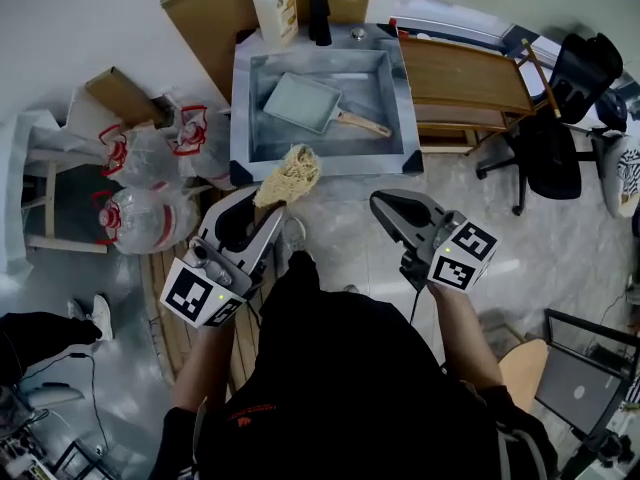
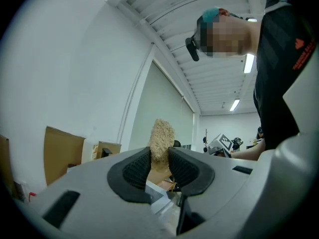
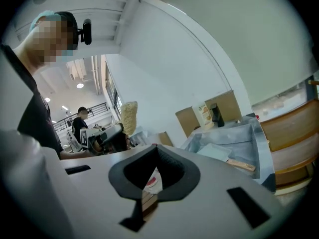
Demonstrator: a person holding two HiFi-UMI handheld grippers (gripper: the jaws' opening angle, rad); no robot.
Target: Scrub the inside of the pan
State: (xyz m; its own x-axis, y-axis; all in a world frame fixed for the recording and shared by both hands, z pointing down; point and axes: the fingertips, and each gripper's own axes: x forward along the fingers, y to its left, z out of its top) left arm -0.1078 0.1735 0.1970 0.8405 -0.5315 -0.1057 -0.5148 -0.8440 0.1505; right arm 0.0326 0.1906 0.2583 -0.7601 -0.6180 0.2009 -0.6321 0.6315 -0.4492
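A pale rectangular pan (image 1: 300,101) with a wooden handle lies tilted inside the metal sink basin (image 1: 240,118) at the top centre. The pan (image 3: 215,152) also shows in the right gripper view, inside the basin (image 3: 251,131). My left gripper (image 1: 270,200) is shut on a tan fibrous scrubber (image 1: 290,173), held just in front of the basin's near rim. In the left gripper view the scrubber (image 2: 162,138) sticks up from between the pads of the left gripper (image 2: 159,161). My right gripper (image 1: 380,203) is shut and empty, right of the left one; its tips (image 3: 157,151) meet.
A soap bottle (image 1: 273,8) and a black object (image 1: 319,18) stand behind the basin. A wooden bench (image 1: 465,78) adjoins the basin's right side, with a black office chair (image 1: 550,138) beyond it. Plastic bags (image 1: 150,188) sit on the floor to the left.
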